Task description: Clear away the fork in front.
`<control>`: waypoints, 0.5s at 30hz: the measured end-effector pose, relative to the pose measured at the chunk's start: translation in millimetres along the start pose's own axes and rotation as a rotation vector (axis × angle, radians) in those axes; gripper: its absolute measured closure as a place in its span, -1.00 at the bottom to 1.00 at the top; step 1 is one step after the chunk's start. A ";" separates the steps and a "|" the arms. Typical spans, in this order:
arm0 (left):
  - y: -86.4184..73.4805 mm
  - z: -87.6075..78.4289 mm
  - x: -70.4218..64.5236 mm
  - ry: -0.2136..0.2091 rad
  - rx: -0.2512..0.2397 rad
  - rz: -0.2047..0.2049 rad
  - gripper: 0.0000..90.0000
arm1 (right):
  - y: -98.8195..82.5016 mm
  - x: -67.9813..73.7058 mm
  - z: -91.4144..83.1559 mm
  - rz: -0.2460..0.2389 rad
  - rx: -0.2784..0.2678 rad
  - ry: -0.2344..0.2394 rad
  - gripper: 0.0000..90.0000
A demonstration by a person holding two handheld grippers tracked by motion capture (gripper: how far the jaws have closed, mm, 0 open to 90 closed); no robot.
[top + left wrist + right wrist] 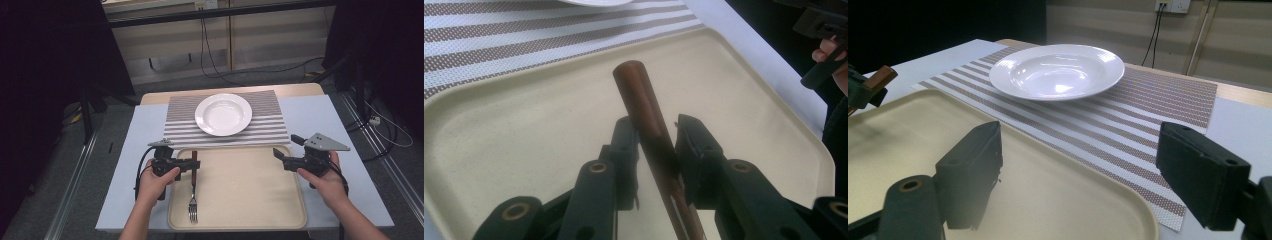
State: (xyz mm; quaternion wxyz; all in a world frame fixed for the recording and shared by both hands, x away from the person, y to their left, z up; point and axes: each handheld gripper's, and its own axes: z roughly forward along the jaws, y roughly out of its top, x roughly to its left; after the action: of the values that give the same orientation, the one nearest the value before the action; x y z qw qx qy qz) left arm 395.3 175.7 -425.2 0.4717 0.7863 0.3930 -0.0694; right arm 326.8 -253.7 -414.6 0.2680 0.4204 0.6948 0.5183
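in the left gripper, fork tines cut off.

A lab-like test room: a table stands on floor rails, with loose cables and a wall socket behind it, dark curtains at the sides.

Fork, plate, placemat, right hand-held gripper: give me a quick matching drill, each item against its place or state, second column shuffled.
Column one:
1. fork
2. plate
3. placemat
4. right hand-held gripper

Column two:
A. open, nothing between its jaws
B. striped, lying beyond the tray
C. on the tray, brown handle between the left hand-held gripper jaws
D. white, standing on the striped mat

Pairs: 1-C, 2-D, 3-B, 4-A
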 end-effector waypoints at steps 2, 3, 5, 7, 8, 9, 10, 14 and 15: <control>-1.0 1.1 2.0 0.017 0.008 -0.005 0.54 | -0.3 -0.5 -0.4 0.000 0.001 -0.002 -0.58; -1.0 1.1 2.0 0.017 0.008 -0.005 0.51 | -0.3 -0.5 -0.4 0.000 0.001 -0.002 -0.58; -1.4 1.7 3.7 0.030 0.006 -0.006 0.49 | -0.5 -0.9 -0.5 0.000 -0.001 -0.001 -0.58; -1.9 2.1 4.9 0.033 0.005 -0.012 0.48 | -0.6 -0.7 -0.5 0.001 -0.002 -0.001 -0.58; -2.1 2.4 5.2 0.033 0.003 -0.014 0.48 | -0.8 -0.7 -0.5 0.001 -0.002 0.001 -0.58; -2.1 2.6 5.6 0.037 0.002 -0.011 0.48 | -0.8 -0.7 -0.5 0.001 -0.001 0.004 -0.58; -2.3 2.8 5.5 0.044 0.003 -0.009 0.48 | -0.9 -0.6 -0.5 0.000 -0.001 0.002 -0.58; -3.0 2.2 7.7 0.066 0.001 0.005 0.46 | -1.1 -0.9 -0.7 0.002 -0.001 0.002 -0.58; -3.5 2.3 8.1 0.066 0.000 -0.004 0.46 | -1.1 -1.2 -0.9 0.004 0.000 0.001 -0.58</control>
State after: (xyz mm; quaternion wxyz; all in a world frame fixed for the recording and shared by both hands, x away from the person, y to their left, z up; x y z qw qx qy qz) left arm 399.1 179.3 -432.7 0.4584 0.7873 0.4100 -0.0441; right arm 326.3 -255.3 -415.3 0.2669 0.4214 0.6941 0.5191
